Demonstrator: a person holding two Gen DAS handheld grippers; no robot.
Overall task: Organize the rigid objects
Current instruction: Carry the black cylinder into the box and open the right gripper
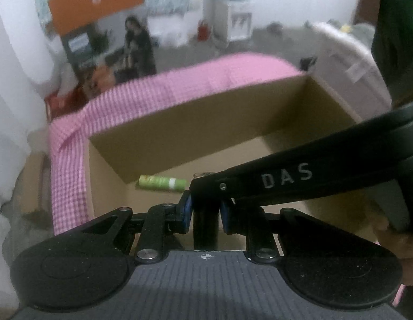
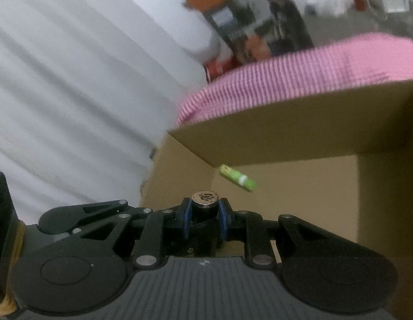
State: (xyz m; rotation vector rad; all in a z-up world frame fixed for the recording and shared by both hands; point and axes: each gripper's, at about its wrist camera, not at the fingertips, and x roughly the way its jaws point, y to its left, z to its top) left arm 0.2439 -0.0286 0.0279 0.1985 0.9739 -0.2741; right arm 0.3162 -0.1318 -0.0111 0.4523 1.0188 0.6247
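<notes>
Both tongs, left gripper (image 1: 205,214) and right gripper (image 2: 205,217), pinch one black cylinder (image 2: 205,204) above the cardboard box (image 1: 179,122)

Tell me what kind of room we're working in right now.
Probably an office or storeroom used as a workspace, not a kitchen: a water dispenser against the far wall, a printed poster board, and a cardboard box on a pink checked cloth.

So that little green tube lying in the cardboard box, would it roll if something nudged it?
Probably. The green tube looks round and lies on its side on the flat floor of the cardboard box, so a sideways nudge would likely roll it. It looks small, probably light and stiff.
</notes>
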